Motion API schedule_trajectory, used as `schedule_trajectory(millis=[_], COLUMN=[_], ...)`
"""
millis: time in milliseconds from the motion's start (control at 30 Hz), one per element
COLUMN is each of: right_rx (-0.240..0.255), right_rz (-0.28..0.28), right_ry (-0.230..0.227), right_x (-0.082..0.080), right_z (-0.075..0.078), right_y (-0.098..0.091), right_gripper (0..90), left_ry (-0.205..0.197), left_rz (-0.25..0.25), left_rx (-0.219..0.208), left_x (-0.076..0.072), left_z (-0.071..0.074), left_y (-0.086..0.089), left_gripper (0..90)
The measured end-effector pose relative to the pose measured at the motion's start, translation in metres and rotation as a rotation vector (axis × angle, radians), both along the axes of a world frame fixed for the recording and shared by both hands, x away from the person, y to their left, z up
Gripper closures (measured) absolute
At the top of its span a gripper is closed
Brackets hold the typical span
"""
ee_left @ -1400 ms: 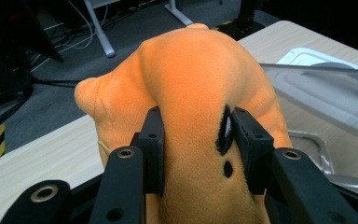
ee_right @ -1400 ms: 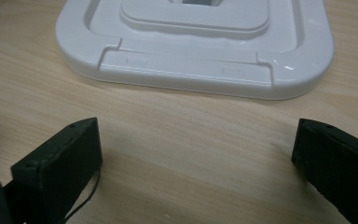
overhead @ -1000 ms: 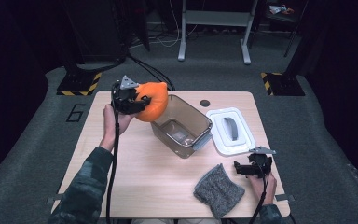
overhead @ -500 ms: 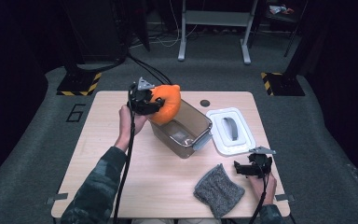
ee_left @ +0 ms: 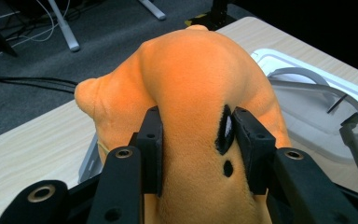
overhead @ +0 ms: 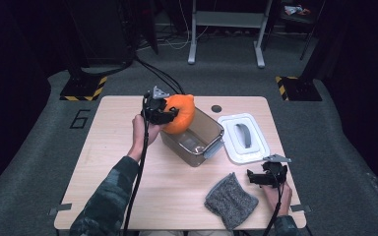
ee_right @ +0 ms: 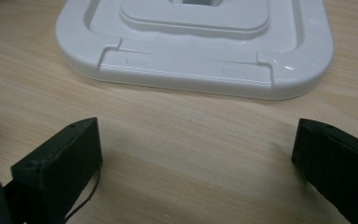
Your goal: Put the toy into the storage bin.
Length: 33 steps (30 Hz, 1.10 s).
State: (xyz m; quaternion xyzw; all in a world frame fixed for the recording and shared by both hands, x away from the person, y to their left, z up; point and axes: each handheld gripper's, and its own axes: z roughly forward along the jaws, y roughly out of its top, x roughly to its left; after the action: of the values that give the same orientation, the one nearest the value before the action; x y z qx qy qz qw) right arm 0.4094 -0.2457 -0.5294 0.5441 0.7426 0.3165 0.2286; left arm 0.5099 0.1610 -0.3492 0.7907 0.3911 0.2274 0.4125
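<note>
At the left of the worktop [overhead: 128, 196], the left gripper [overhead: 163, 112] had its jaws clamped on an orange plush toy [overhead: 179, 114], carried in the air at the near-left rim of the clear container [overhead: 193, 138]. The grip looked chosen for a drop: in the left gripper view the two black jaws pinched the toy [ee_left: 200, 88] across its soft middle, pressing dents into the fabric, with the bulk of the body bulging out beyond the jaw tips and over the open box. So the toy sat between the jaws and forward of them, not yet inside the container. Right of the container lay its white lid [overhead: 242, 137], handle up, probably set aside to leave the opening free. Near the front edge a grey knitted cloth [overhead: 230, 200] lay flat. At the far right, the right gripper [overhead: 263, 178] rested low by the lid's near edge, its jaws wide apart with only bare wood between them, seemingly waiting its turn.
</note>
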Motion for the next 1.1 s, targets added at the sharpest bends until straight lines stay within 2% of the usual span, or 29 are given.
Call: schedule_trajectory(millis=[100, 400, 533, 700, 867, 1100], right_rx=[0.000, 0.000, 0.001, 0.000, 0.001, 0.001], right_rz=[0.000, 0.000, 0.000, 0.000, 0.000, 0.000], right_ry=[0.000, 0.000, -0.001, 0.000, -0.001, -0.001], right_x=[0.000, 0.000, 0.000, 0.000, 0.000, 0.000], right_z=[0.000, 0.000, 0.000, 0.000, 0.000, 0.000], right_y=[0.000, 0.000, 0.000, 0.000, 0.000, 0.000], right_gripper=[0.7, 0.7, 0.7, 0.7, 0.7, 0.7], left_ry=[0.008, 0.035, 0.040, 0.065, 0.067, 0.088], left_rz=[0.003, 0.001, 0.001, 0.001, 0.006, 0.005], left_rx=[-0.018, -0.030, -0.024, -0.013, -0.028, -0.015], left_x=[0.002, 0.006, 0.008, 0.012, 0.013, 0.016], left_z=[-0.004, -0.011, -0.013, -0.023, -0.029, -0.034], left_y=[-0.002, -0.006, -0.007, -0.009, -0.011, -0.011], left_gripper=[59.9, 59.3, 58.9, 58.2, 57.8, 56.1])
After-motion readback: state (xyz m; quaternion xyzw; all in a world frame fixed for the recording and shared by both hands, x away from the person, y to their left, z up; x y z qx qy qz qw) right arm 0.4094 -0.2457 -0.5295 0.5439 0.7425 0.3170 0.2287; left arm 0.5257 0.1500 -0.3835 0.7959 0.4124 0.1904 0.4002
